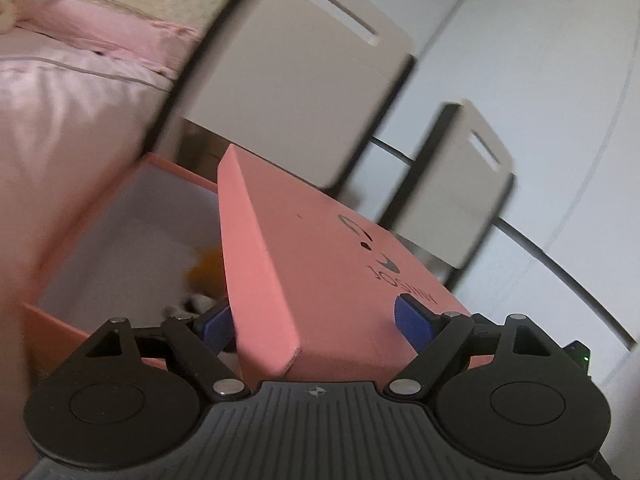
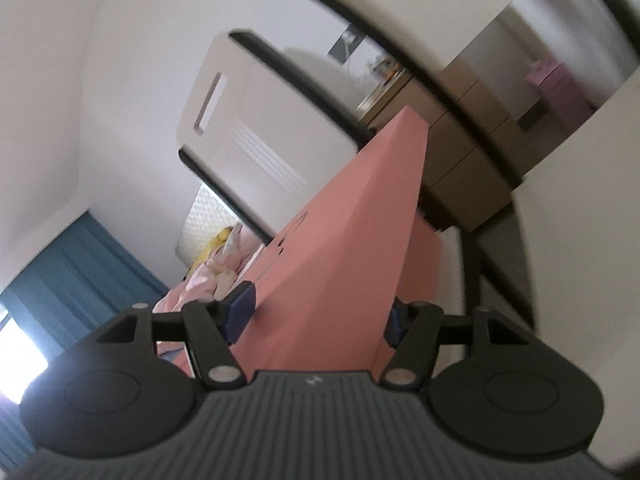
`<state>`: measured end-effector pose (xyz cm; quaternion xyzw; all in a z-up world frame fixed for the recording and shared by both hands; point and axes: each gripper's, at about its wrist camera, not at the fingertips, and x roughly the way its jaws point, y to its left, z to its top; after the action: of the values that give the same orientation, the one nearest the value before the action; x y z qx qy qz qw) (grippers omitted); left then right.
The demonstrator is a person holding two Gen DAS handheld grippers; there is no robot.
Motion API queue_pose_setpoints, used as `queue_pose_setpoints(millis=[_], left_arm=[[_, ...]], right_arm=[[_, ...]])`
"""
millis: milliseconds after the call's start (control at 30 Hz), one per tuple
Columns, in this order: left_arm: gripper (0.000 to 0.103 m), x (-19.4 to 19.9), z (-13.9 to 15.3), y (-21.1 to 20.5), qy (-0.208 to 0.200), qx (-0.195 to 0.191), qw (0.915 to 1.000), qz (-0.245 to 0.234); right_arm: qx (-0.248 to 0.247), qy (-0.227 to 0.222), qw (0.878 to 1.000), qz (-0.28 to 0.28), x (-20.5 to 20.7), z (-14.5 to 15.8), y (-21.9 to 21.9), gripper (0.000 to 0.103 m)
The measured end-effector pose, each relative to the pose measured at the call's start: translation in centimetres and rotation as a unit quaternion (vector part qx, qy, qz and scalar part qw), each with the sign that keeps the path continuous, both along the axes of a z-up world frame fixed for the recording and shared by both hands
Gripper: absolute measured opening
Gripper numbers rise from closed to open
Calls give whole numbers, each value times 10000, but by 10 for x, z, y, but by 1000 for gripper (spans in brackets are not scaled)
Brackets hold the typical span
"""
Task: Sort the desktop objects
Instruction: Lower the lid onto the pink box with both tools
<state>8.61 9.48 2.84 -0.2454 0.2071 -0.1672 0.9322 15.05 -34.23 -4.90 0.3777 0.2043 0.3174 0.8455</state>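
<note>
Above the open pink box (image 1: 120, 216), both claws grip the pink lid (image 1: 340, 280): left claw (image 1: 320, 320) clamped on one edge, right claw (image 2: 316, 312) on another, prob. to keep it level for closing. Yellow toy (image 1: 206, 268) lies inside.

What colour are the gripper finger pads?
Blue pads; clearest in the left wrist view.

Pink box lid (image 1: 328, 264) — printed logo on top, tilted, above open pink box (image 1: 132, 216)
</note>
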Motion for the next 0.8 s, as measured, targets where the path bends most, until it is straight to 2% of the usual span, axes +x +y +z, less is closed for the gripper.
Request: queue_pose_setpoints(millis=[167,400,700,733,800], left_arm=[[87,2,-1,22,74,47,9989,455],[87,5,-5,38,10,110,9959,901],[89,4,-19,45,-61,65,9933,1151],[88,5,-21,45,-55,152,9924,1222],[87,2,-22,34,-174,686,9877,1397]], right_arm=[[-22,17,9997,250,27,-5,37,64],[35,-130,9992,369,41,-16,68,64],[28,-257,9993,277,43,-26,86,64],[-8,-289,9993,247,41,-26,87,64],[-125,-376,9991,168,38,-25,88,63]])
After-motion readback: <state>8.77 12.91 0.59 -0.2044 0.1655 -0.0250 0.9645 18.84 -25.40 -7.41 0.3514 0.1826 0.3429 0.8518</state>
